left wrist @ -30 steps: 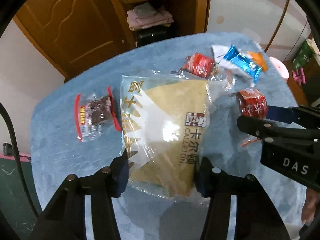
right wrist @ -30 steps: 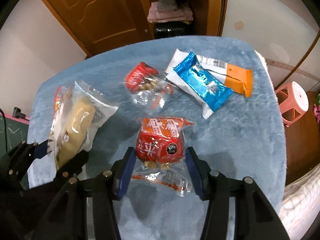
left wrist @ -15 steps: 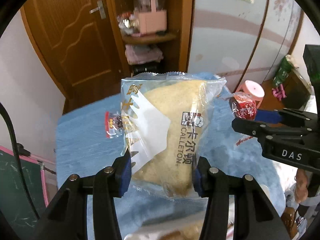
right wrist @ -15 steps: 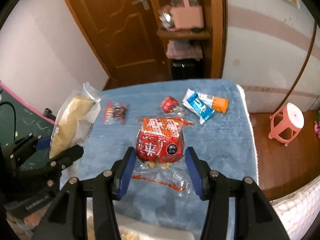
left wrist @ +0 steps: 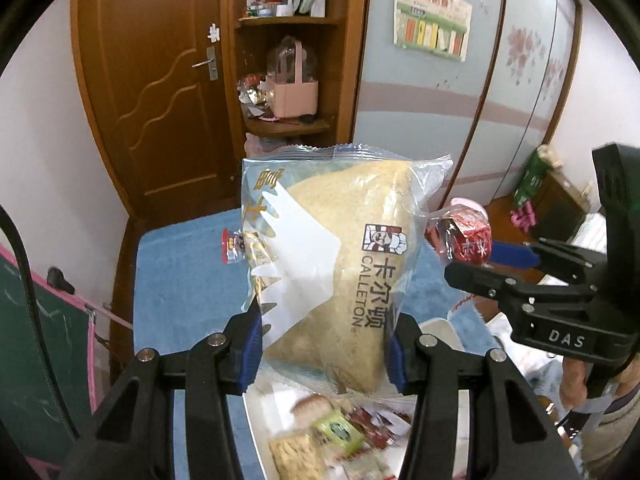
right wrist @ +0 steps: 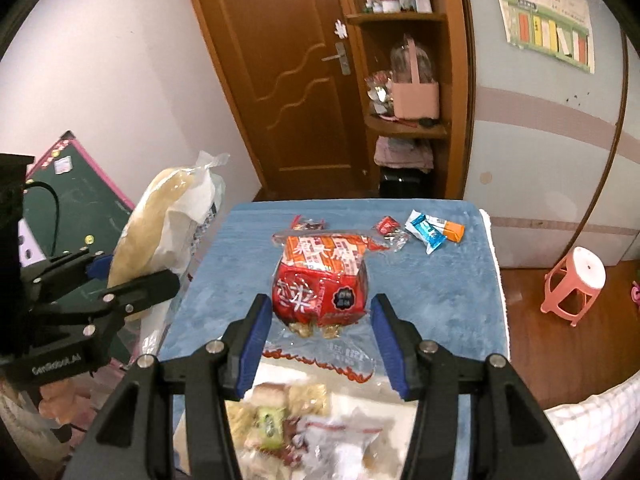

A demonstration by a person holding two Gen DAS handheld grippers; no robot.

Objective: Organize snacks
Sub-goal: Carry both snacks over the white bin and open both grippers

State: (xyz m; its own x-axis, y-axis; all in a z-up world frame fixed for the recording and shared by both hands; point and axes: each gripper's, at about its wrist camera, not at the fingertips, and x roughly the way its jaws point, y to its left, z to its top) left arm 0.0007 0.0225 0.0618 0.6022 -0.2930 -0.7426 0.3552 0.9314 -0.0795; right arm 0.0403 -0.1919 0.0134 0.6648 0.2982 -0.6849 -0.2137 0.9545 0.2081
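The left gripper [left wrist: 322,344] is clamped on a large clear packet of pale tan bread [left wrist: 340,264], its blue pads pressing the lower sides of the wrapper. The packet stands upright in the air above the blue cloth-covered table [left wrist: 180,280]; it carries a white leaf-like print, yellow characters down its left edge, and a small face logo over the word CALLETON.

The right gripper [right wrist: 320,340] is closed on a red snack bag [right wrist: 320,280] by its crumpled clear lower part. The bag's top is orange with white characters, its body red with a dark round badge, and small nut-like pieces show at the bottom. It also hangs above the table.

Below both grippers, at the near edge, a white tray [left wrist: 440,330] holds mixed small snacks. At the table's far end lie a blue-and-white bar [right wrist: 426,234], an orange-tipped packet [right wrist: 454,230] and two small red packets [right wrist: 386,226].
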